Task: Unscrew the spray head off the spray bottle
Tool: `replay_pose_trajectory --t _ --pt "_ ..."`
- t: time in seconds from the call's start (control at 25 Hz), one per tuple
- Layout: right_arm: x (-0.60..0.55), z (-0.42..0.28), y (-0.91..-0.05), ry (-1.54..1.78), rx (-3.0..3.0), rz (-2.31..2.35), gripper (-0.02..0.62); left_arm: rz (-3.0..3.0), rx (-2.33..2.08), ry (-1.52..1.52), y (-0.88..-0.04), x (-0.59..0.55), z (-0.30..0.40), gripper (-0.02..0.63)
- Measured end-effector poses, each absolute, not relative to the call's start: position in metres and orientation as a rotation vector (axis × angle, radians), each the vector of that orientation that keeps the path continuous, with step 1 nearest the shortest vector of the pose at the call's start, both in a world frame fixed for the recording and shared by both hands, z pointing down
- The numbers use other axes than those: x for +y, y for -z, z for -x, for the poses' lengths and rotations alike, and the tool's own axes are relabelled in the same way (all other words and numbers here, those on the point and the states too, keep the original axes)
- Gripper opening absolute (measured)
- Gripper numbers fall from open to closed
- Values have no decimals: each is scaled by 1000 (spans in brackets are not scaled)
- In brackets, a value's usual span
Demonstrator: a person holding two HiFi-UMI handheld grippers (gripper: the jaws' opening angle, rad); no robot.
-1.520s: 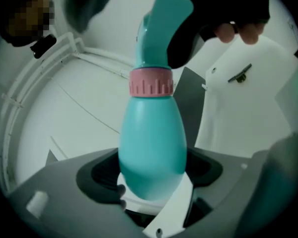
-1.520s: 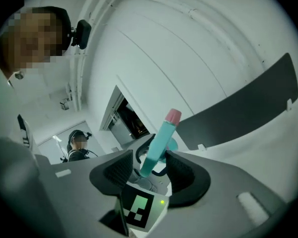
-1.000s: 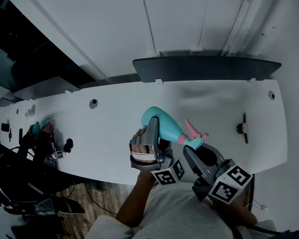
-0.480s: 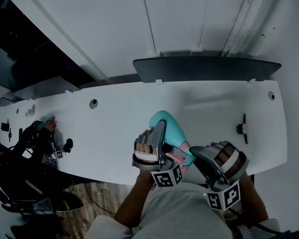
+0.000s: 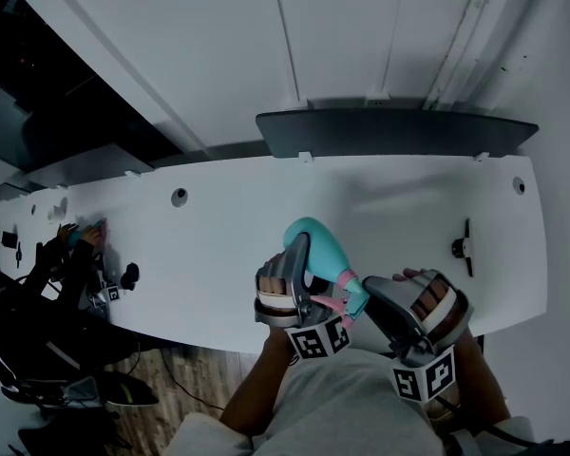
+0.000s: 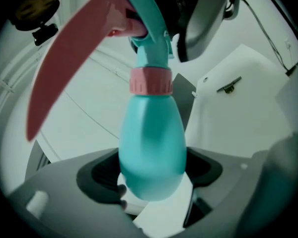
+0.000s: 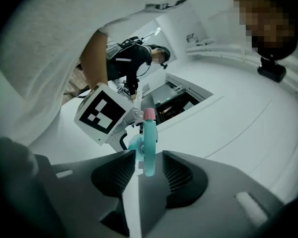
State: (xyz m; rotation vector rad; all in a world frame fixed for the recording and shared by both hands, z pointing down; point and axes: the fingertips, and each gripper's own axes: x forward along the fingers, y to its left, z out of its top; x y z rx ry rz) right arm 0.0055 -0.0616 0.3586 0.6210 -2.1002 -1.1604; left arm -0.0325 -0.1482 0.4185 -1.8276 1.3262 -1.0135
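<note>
A teal spray bottle (image 5: 315,240) is held tilted above the white table's front edge, with my left gripper (image 5: 306,259) shut on its body. In the left gripper view the bottle (image 6: 151,143) fills the jaws, its pink collar (image 6: 150,81) and pink trigger (image 6: 69,68) pointing away. My right gripper (image 5: 375,297) is at the spray head (image 5: 348,294). In the right gripper view the teal spray head (image 7: 149,148) stands between the pads of my right gripper (image 7: 148,170). These jaws are opening, and a thin gap shows on each side of the head.
The white table (image 5: 218,245) has a cable hole (image 5: 179,198) and a small black fitting (image 5: 464,245) at the right. A dark curved shelf (image 5: 389,126) lies along its far edge. A person (image 5: 76,245) with gear is at the far left end.
The right gripper has rolled over and moved in under the spray head. The bottle has tipped, its head end swinging down toward me. The left gripper keeps its hold.
</note>
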Motion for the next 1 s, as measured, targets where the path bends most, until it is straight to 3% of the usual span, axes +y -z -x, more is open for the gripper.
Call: replay_pose_trajectory --t 0.08,0.16,0.24,0.4,0.48,0.64,0.76,0.84,1.0 --pt "-63 -8 -354 991 -2245 -672 266 1840 1368 1012 -418 -150 39 377" --pt "-62 -15 -353 685 -2454 -731 305 1833 1405 1005 -416 -154 45 377" --pt "-58 -23 -351 63 -2765 -765 299 1805 1423 999 -411 -158 50 377" --pt "-62 -31 -340 -1729 -2947 -645 235 1751 1415 983 -401 -163 51 377" --pt "-68 -28 -343 -2211 -2781 -610 235 1744 1411 982 -401 -164 50 377" --pt "-78 -21 -351 -2489 -2599 -634 246 1729 1378 993 -406 -161 43 377" --pt "-83 -14 -354 -2517 -2546 -671 248 1707 1352 994 -406 -159 39 377" --pt "-86 -12 -358 -2481 -2539 -719 162 1698 1349 1006 -407 -159 38 377" --pt "-88 -10 -356 -2279 -2611 -790 138 1681 1357 1012 -407 -160 43 377"
